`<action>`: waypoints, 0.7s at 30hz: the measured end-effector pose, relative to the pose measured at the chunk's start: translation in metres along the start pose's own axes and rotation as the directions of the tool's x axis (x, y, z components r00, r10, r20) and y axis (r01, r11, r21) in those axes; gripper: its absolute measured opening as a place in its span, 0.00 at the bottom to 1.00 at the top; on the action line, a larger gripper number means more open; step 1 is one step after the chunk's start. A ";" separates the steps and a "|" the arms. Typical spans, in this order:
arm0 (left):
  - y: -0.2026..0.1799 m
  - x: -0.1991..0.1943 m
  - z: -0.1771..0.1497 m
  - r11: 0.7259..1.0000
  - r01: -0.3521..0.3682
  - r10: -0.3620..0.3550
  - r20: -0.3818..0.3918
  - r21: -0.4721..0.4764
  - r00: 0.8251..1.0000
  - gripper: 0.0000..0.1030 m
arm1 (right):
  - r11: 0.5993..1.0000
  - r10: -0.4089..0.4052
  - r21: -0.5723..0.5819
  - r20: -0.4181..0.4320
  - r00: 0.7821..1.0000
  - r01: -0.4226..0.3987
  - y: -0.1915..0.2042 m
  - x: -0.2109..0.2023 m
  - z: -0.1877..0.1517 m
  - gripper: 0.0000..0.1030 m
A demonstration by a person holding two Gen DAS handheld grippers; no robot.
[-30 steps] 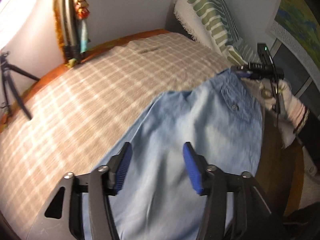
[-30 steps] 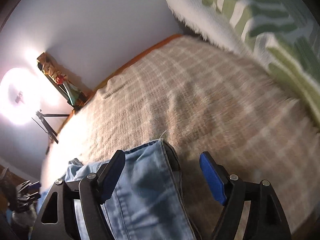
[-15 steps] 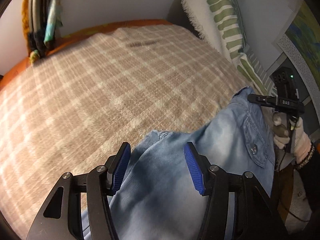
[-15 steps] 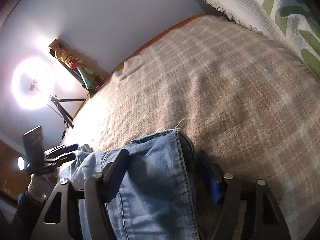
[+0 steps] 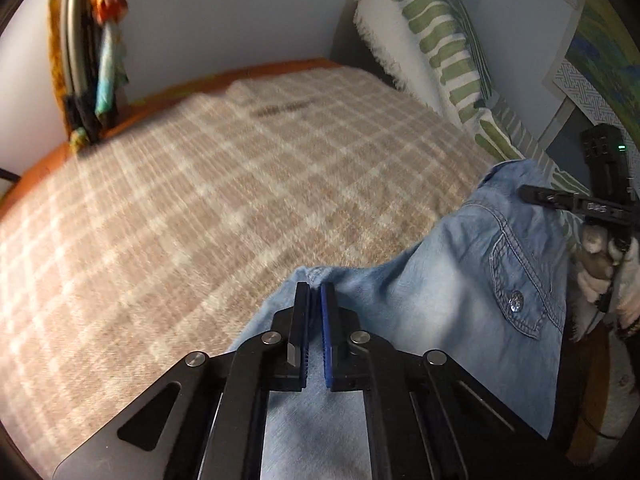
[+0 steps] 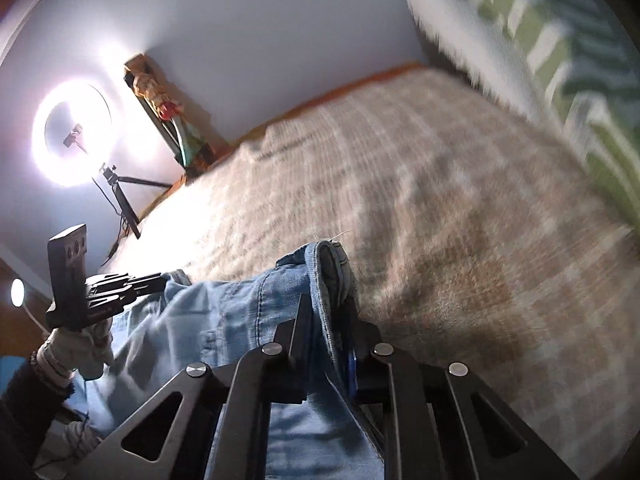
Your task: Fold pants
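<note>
Your left gripper point(image 5: 316, 292) has just closed, pinching the jeans point(image 5: 452, 292) at 1 edge. Your right gripper point(image 6: 326, 308) has just clamped the waistband corner point(image 6: 332, 264); jeans lie across the bed's plaid blanket point(image 5: 200, 200), nr the striped pillow point(image 5: 432, 40).

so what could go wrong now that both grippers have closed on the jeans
1. The left gripper has just closed on only a thin bit of the jeans at their edge, so the cloth may slip out when lifted.
2. The right gripper has just closed on the thick waistband; the blanket lies right beside it and could get dragged along.
</note>
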State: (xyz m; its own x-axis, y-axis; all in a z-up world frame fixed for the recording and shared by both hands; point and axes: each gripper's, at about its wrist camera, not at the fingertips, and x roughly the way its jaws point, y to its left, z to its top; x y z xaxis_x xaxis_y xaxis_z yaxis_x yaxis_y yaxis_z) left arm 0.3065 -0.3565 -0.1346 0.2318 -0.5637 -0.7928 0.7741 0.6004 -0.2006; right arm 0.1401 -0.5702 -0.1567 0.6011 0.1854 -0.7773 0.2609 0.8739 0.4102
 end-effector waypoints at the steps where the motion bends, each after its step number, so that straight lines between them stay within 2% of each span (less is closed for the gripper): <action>1: -0.001 -0.003 0.001 1.000 -0.023 0.023 0.013 0.013 1.000 0.02 | 1.000 -0.008 -0.008 0.033 0.999 0.008 0.007 -0.011 -0.001 0.10; 4: 0.000 0.001 0.005 0.997 -0.074 0.073 0.021 0.028 0.997 0.02 | 0.999 -0.020 -0.022 0.127 0.992 0.023 0.020 -0.045 -0.004 0.10; 7: 0.005 0.006 0.008 0.996 -0.084 0.084 0.019 0.004 0.996 0.02 | 0.996 -0.075 -0.041 0.173 0.982 0.083 0.028 -0.059 -0.011 0.09; 11: 0.003 0.003 0.009 0.994 -0.108 0.108 0.026 0.000 0.994 0.03 | 0.976 -0.199 -0.065 0.105 0.974 0.207 0.016 -0.031 -0.011 0.10; 13: 0.001 -0.005 0.007 0.990 -0.136 0.135 0.030 0.031 0.990 0.06 | 0.972 -0.226 -0.061 0.055 0.973 0.229 0.008 -0.011 -0.008 0.15; 15: 0.000 -0.016 0.006 0.985 -0.162 0.160 0.042 0.058 0.986 0.10 | 0.949 -0.311 -0.058 0.015 0.950 0.311 0.002 0.001 -0.003 0.33; 16: 0.002 -0.024 0.005 0.983 -0.172 0.168 0.051 0.068 0.984 0.12 | 0.940 -0.336 -0.054 0.017 0.942 0.337 0.002 0.000 0.001 0.36; 19: 0.013 -0.052 -0.002 0.981 -0.186 0.181 0.075 0.062 0.981 0.14 | 0.934 -0.344 -0.072 0.075 0.936 0.349 0.014 -0.015 0.009 0.39; 21: 0.018 -0.068 -0.010 0.982 -0.183 0.178 0.082 0.054 0.981 0.14 | 0.942 -0.300 -0.128 0.101 0.949 0.311 0.036 -0.023 0.018 0.41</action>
State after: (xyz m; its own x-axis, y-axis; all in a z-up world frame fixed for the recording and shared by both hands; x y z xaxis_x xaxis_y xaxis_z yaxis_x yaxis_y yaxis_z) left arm 0.2985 -0.3014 -0.0900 0.4133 -0.4920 -0.7662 0.7492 0.6620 -0.0210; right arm 0.1486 -0.5512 -0.1154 0.5682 -0.1314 -0.8123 0.3363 0.9381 0.0834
